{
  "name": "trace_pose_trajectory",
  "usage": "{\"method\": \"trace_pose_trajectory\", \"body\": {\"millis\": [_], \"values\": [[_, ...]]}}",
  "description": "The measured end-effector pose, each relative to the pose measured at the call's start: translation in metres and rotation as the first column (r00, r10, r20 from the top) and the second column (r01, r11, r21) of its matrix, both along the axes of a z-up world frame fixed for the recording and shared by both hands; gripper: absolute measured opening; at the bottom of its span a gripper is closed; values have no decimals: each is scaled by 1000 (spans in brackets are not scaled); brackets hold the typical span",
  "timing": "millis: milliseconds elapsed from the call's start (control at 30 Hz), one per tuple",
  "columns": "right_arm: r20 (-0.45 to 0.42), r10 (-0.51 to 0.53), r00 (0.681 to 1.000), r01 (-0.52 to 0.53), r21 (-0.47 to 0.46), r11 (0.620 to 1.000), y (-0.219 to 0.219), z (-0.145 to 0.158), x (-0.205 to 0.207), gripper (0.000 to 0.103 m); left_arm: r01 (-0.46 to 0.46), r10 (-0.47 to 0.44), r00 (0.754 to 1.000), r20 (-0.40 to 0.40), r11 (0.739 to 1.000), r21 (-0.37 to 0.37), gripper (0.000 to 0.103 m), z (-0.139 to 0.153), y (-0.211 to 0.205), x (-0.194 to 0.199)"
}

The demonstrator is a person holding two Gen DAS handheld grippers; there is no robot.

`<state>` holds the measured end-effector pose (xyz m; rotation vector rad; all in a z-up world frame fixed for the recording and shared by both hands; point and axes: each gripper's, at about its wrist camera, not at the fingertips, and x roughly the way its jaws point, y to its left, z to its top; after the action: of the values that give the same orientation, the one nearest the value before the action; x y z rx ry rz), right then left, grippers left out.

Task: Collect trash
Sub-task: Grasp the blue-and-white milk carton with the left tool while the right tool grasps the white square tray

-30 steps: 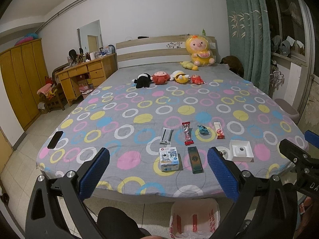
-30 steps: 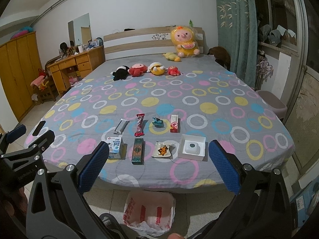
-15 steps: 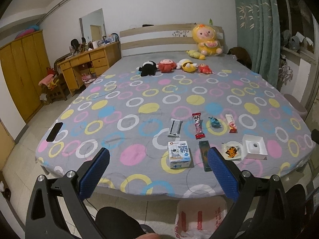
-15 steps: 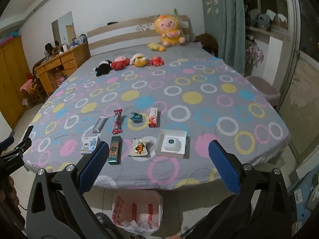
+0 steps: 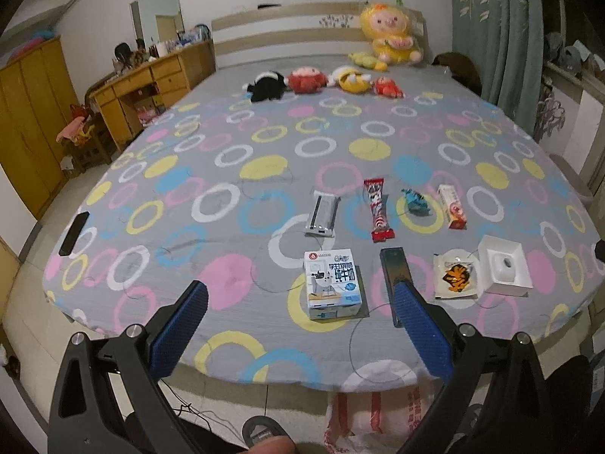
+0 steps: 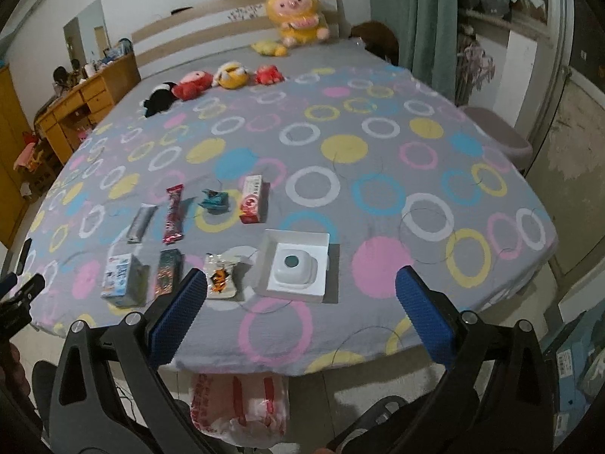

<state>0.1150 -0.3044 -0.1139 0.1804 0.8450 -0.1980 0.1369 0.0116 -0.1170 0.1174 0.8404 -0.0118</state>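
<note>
Hovering at bed [image 5: 264,143] edge, left hand-held gripper [image 5: 298,325] spread wide, empty; right hand-held gripper [image 6: 300,316] spread too. Milk carton [image 5: 332,283] btwn left fingers

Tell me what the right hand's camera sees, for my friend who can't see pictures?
The open right gripper hovers at the foot of a bed with a grey sheet of colorful circles, where eight small pieces of trash lie in two rows, including a white box and a milk carton. A plastic bag sits on the floor below, and plush toys rest near the headboard.
</note>
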Motion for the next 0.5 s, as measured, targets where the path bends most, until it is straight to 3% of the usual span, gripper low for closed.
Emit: {"method": "trace_pose_trajectory", "body": {"millis": [200,300,500], "values": [[-75,7,997,-8,-14,1000,-10,-27,39,98,-3,4,998,-55,1000,17,96,-32,-8,32],[-147,14,989,-10,28,1000,-16,-50,61,98,-11,12,996,-83,1000,8,96,-47,-7,46],[-189,19,982,-9,55,998,-21,-75,88,98,-22,24,991,-128,1000,14,96,-71,-9,68]]}}
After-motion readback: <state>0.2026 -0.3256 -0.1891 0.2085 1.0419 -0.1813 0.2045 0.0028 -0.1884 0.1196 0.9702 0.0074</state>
